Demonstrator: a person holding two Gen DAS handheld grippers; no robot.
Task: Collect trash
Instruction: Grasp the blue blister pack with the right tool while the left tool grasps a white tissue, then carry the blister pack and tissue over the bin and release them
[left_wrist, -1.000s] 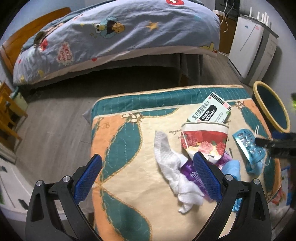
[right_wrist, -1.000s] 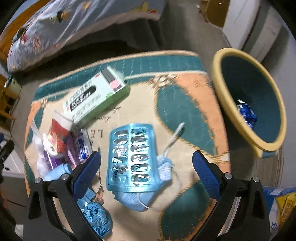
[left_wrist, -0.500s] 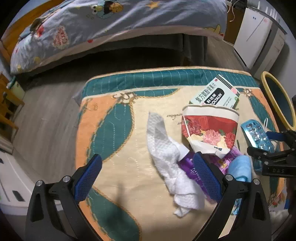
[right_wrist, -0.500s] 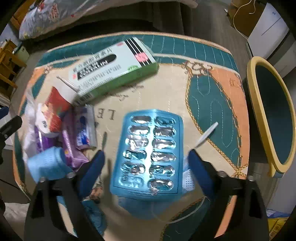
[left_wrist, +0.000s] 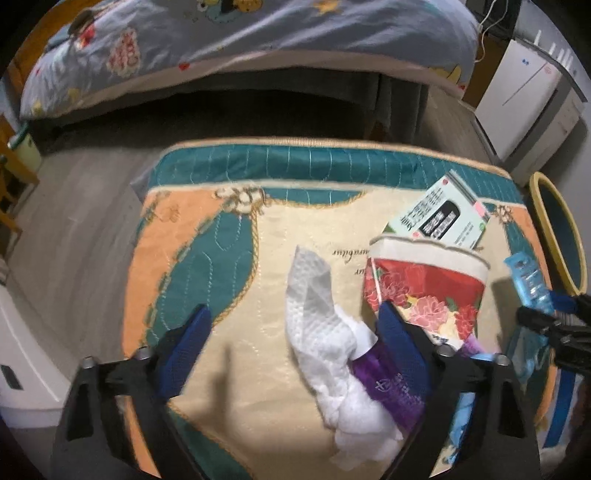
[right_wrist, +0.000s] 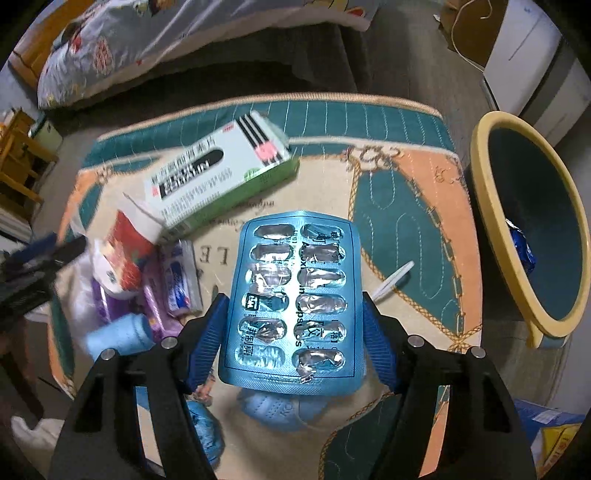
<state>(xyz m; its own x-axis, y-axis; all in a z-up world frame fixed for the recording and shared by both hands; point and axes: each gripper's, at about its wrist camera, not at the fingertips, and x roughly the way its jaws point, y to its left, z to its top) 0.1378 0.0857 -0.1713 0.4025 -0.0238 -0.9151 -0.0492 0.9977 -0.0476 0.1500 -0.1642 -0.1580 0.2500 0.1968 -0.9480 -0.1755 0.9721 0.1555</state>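
While left claw (left_wrist: 291, 347) gapes, blister pack (right_wrist: 291, 306) between right claw (right_wrist: 293, 332) pads.

Both grippers same build. Left gripper (left_wrist: 291, 347): matte black plastic frame, two angled arms splaying out like a V, each ending in a blue finger (left_wrist: 183, 349) with a fine ribbed face. Round silver screw heads (left_wrist: 88, 362) sit at the arm joints, two per side. Right gripper (right_wrist: 291, 341): identical black arms, blue ribbed fingers (right_wrist: 207, 339), silver screws (right_wrist: 169, 342) at the pivots. No cables, markings, sleeves or skin visible.
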